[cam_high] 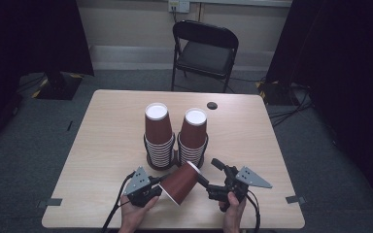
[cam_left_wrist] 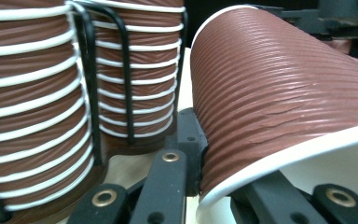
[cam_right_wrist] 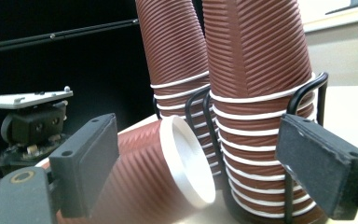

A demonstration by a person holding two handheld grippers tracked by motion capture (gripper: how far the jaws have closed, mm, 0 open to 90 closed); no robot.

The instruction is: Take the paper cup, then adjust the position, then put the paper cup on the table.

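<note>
My left tongs (cam_high: pixel 161 187) pinch the rim of a ribbed brown paper cup (cam_high: pixel 180 182), lying sideways above the desk (cam_high: pixel 107 126) before two racked cup stacks (cam_high: pixel 158 138). My right tongs (cam_high: pixel 212 172) stand open around its base. It's light and crushable; I'd grip gently.

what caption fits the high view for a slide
Left gripper clamps the rim of a lone brown cup before two racked cup stacks; right gripper open at its base.
</note>
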